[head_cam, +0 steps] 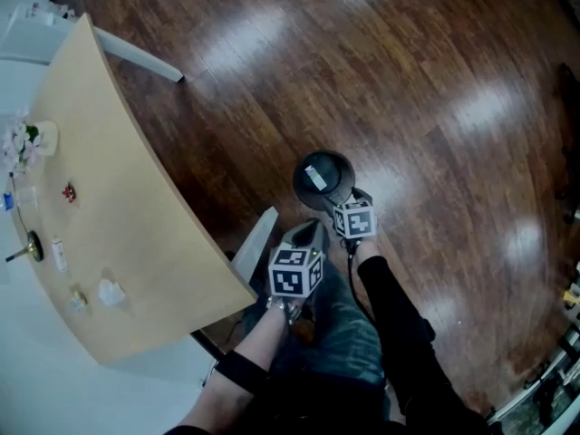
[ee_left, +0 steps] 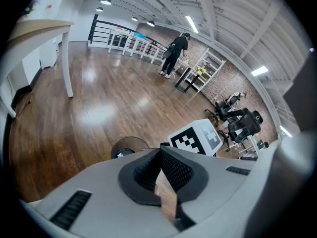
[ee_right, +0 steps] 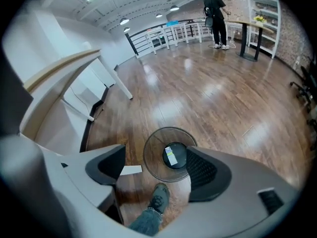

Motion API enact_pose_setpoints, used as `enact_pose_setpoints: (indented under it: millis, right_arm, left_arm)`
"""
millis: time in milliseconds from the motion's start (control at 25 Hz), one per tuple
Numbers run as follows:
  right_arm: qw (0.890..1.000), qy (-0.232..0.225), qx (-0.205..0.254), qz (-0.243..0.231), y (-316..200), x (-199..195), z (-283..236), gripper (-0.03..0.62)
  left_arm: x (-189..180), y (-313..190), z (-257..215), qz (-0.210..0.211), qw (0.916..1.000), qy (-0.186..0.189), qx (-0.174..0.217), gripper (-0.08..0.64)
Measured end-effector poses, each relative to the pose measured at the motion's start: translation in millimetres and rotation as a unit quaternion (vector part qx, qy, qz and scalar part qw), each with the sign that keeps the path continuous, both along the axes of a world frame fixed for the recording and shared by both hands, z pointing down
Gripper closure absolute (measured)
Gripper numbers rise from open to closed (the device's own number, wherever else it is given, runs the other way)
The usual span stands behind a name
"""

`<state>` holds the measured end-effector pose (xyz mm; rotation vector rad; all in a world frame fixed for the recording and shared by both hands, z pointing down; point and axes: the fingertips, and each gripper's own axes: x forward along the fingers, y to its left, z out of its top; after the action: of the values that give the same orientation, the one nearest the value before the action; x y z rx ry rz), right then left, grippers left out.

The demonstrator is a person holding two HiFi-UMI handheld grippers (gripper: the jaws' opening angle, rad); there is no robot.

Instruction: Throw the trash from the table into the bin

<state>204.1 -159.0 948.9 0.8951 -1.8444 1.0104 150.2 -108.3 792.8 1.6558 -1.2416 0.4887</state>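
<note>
A black mesh bin (head_cam: 322, 178) stands on the wooden floor beside the table, with a white packet (head_cam: 315, 178) lying in its bottom. My right gripper (ee_right: 156, 166) hangs right above the bin (ee_right: 167, 154), open, with nothing between its fingers; the packet (ee_right: 171, 155) shows between them, down in the bin. My left gripper (ee_left: 159, 170) is shut and empty, held a little nearer to me; past it I see the bin's rim (ee_left: 126, 144). On the curved wooden table (head_cam: 136, 207) lie a crumpled white paper (head_cam: 111, 291), a small wrapper (head_cam: 78, 299), a white packet (head_cam: 59, 254) and a red scrap (head_cam: 69, 191).
The table's white foot (head_cam: 256, 243) reaches toward the bin. My shoe (ee_right: 159, 198) stands just beside the bin. A flower pot (head_cam: 23, 140) sits at the table's far end. A person (ee_right: 215, 14) stands far off by shelves; office chairs (ee_left: 242, 120) stand at the right.
</note>
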Motion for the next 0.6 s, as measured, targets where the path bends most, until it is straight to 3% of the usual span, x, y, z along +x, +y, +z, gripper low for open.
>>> enact_pose_setpoints:
  millis: [320, 600]
  right_arm:
    - [0.998, -0.035, 0.051, 0.012, 12, 10, -139, 0.199]
    - [0.992, -0.084, 0.088, -0.03, 54, -20, -260, 0.199]
  left_arm:
    - [7, -5, -92, 0.066, 0.9955, -0.005, 0.067, 0.56]
    - [-38, 30, -172, 0.06, 0.9936, -0.023, 0.093, 0.558]
